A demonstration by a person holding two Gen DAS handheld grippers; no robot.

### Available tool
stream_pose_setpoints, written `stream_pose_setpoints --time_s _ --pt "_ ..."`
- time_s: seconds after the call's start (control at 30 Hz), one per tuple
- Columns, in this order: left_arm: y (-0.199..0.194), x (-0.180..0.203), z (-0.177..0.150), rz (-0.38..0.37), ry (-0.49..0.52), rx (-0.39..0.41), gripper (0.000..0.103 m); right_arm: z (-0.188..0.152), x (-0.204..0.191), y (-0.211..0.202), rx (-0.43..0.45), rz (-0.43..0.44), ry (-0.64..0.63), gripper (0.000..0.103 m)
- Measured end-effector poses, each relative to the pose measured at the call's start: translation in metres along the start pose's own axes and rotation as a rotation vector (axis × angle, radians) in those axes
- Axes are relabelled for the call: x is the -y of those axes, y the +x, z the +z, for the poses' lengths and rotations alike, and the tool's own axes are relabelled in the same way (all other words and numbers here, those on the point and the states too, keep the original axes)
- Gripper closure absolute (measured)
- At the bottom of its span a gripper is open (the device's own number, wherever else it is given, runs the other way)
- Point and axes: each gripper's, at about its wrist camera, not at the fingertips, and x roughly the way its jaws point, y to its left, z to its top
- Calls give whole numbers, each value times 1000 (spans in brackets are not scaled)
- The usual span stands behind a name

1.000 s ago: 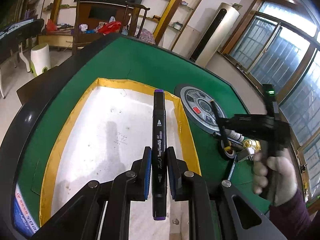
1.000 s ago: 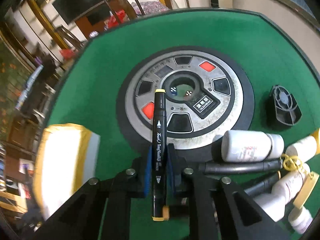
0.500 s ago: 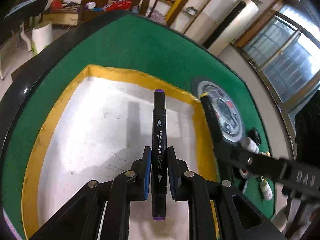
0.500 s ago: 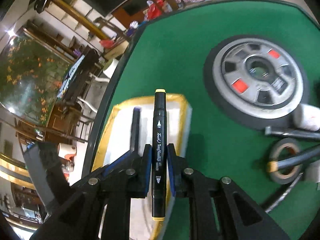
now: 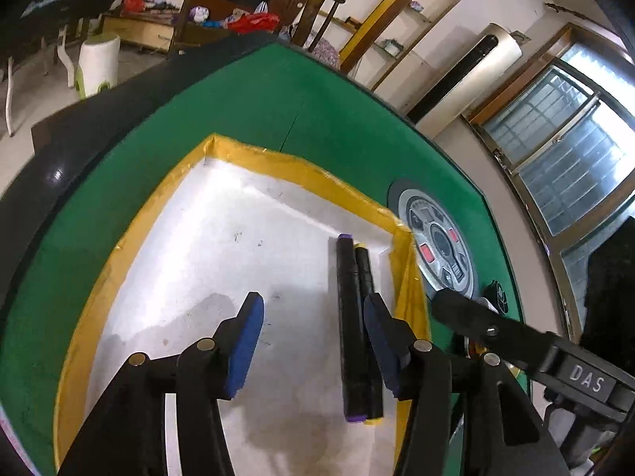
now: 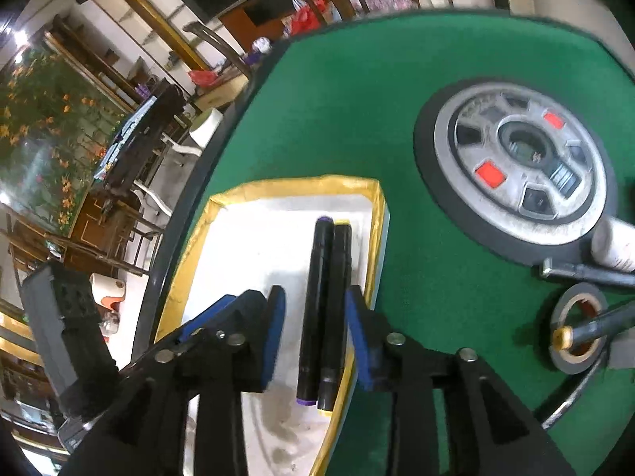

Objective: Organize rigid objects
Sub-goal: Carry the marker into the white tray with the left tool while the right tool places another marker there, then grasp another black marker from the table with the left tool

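Note:
Two black markers lie side by side in the white tray with a yellow rim, along its right wall. The purple-capped marker is on the left and the yellow-capped marker on the right. They also show in the right wrist view, purple-capped marker and yellow-capped marker, in the tray. My left gripper is open above the tray, the markers near its right finger. My right gripper is open with both markers lying between its fingers.
The tray sits on a green felt table with a round grey centre dial. Right of the dial lie a white bottle, a black pen, a tape roll and another marker.
Both grippers held a marker before; both have opened and let them go. The two markers now lie together in the tray by its right wall.

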Motion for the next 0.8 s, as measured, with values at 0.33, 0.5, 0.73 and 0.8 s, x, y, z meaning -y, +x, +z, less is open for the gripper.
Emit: stream_pose_setpoints --time_s 0.33,0.5,0.73,0.8 --pt "-60 71 -41 -52 130 23 29 -56 64 -100 330 -262 -50 31" --pt "-53 128 -73 -95 263 -33 29 -94 130 -134 412 -376 71 31" --pt "-24 173 -120 -62 358 -133 29 -112 195 -161 448 -379 180 31" --pt "-14 184 -130 -25 405 -152 29 -115 209 -171 476 -401 192 31"
